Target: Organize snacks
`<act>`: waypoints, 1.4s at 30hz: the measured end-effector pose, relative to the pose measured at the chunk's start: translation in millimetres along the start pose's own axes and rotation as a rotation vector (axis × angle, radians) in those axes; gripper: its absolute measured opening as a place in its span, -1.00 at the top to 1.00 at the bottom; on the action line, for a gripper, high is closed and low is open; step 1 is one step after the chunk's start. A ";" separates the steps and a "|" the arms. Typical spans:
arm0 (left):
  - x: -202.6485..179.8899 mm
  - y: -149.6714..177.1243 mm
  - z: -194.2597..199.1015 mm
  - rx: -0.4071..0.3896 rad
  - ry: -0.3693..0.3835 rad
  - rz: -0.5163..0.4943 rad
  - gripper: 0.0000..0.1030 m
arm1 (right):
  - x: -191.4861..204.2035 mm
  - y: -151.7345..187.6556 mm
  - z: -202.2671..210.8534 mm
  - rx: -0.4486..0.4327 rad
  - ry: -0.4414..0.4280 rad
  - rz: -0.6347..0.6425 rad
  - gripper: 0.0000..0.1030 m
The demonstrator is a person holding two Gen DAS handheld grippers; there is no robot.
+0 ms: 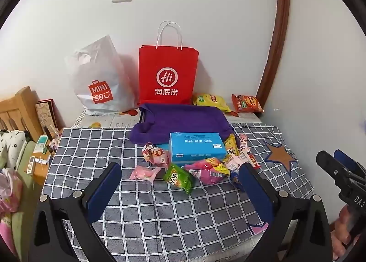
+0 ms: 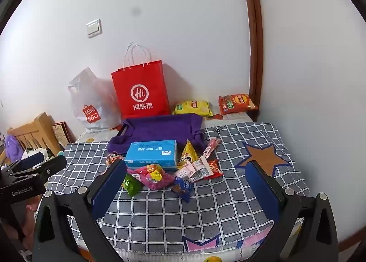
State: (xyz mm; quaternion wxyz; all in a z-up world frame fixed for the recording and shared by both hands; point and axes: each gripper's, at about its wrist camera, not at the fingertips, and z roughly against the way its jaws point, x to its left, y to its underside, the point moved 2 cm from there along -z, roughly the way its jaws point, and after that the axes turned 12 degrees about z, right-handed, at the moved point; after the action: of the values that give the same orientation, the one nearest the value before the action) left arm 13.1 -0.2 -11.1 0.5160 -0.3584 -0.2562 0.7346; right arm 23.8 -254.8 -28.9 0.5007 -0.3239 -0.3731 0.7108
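Across the middle of the worktop (image 1: 96, 147), on its grey checked cloth, sits the heap of snacks: a blue box (image 1: 195, 147) lies flat at the centre, with a green packet (image 1: 179, 178) and a pink packet (image 1: 205, 172) tumbled in front of it, a pale pink wrapped sweet (image 1: 144, 173) off to the left, and a yellow packet (image 1: 231, 146) poking up at the box's right end. Just behind the box a purple cloth (image 1: 180, 120) is draped over a shallow tray, touching the back of the heap. And look at the far edge, against the wall: a red paper bag (image 1: 168, 74) stands upright with a white plastic bag (image 1: 100, 81) beside it on the left, while a yellow chip bag (image 1: 211, 101) and an orange chip bag (image 1: 247, 103) lie to its right. Both tools hover over the near side now. The left gripper (image 1: 180, 184) has its blue pads spread wide apart, nothing between them, pointing down toward the green packet. The right gripper (image 2: 186, 184) is spread just as wide and empty, with a small blue packet (image 2: 183, 187) lying on the cloth ahead of it. Neither touches a snack. An orange star patch (image 2: 263, 155) shows on the cloth to the right.
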 end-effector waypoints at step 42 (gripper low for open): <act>7.2 -4.9 4.2 -0.001 -0.011 0.027 -0.99 | 7.8 -2.8 6.8 -0.020 0.005 0.020 -0.99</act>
State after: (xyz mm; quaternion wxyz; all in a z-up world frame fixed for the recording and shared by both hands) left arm 11.0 8.2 -6.7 0.5045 -0.3579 -0.2547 0.7433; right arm 17.2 -248.2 -23.7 0.4912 -0.3343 -0.3757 0.7112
